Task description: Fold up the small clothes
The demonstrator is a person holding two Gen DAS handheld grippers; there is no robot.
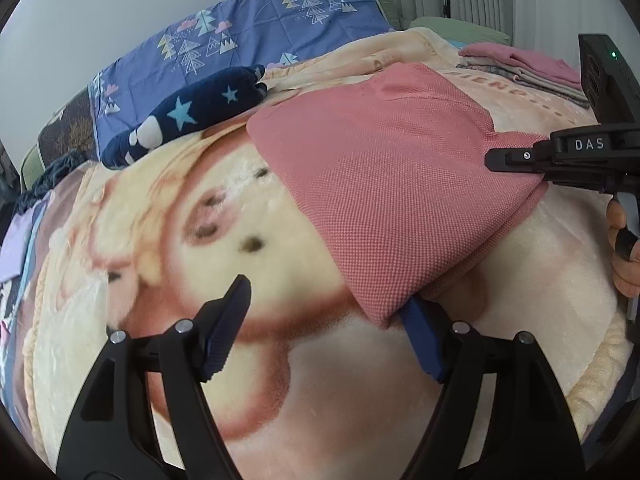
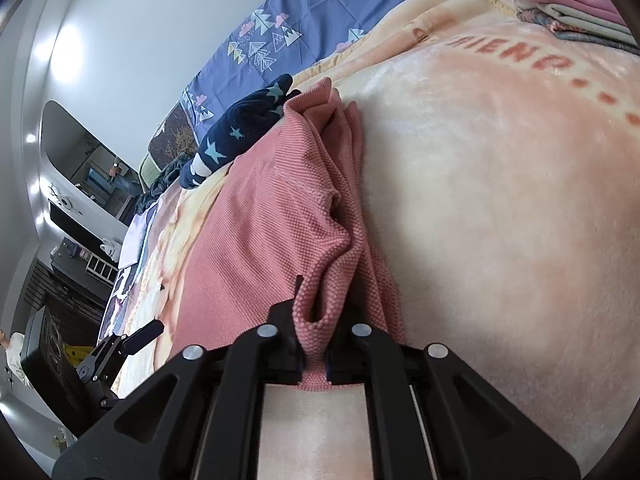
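A pink knit garment (image 1: 384, 184) lies partly folded on a cream plush blanket (image 1: 224, 264) with a bear print. My left gripper (image 1: 324, 316) is open; its right finger (image 1: 420, 336) sits under the garment's near corner, its left finger stands free. My right gripper (image 2: 314, 356) is shut on a bunched fold of the pink garment (image 2: 280, 240) at its edge. It also shows in the left wrist view (image 1: 520, 160), clamped on the garment's right corner.
A navy star-patterned garment (image 1: 192, 116) lies beyond the pink one. A stack of folded clothes (image 1: 532, 68) sits at the far right of the blanket. A blue tree-print quilt (image 1: 240, 40) lies behind. Room furniture (image 2: 80, 248) stands to the left.
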